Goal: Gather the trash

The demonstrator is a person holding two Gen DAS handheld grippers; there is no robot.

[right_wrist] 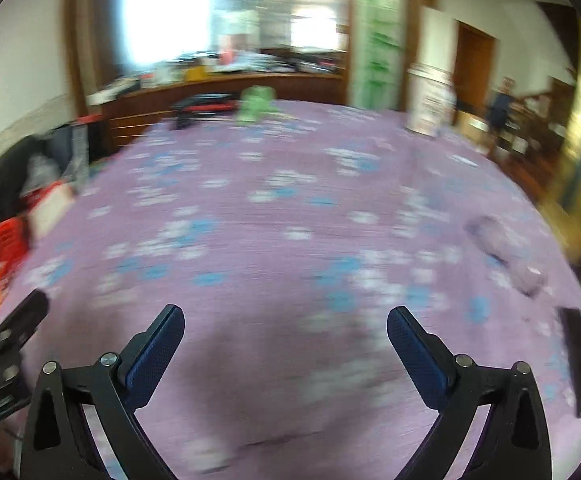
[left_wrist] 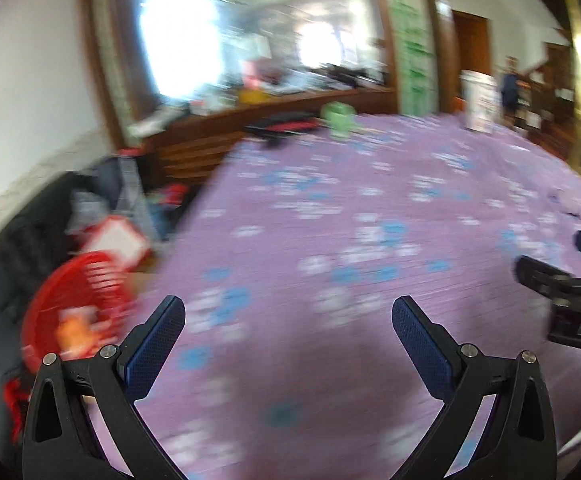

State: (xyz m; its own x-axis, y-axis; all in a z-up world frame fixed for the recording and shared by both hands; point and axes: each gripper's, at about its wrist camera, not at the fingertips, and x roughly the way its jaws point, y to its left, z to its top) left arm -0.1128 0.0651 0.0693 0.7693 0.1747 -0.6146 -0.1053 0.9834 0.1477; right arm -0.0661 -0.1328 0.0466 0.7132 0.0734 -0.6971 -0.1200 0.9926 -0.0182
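Both your claws stand apart and empty: the left claw and right claw hover over the purple flowered bed cover. You seem between pickups. Nearest trash is the crumpled clear plastic wrapper, right; the red plastic basket waits left. Farther off sits a blurred green lump.

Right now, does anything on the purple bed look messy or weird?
Yes. A crumpled clear wrapper lies alone on the purple flowered cover, near its right edge, like litter. A green thing sits at the far end, too blurry to name. Both grippers, left and right, are open and hold nothing.
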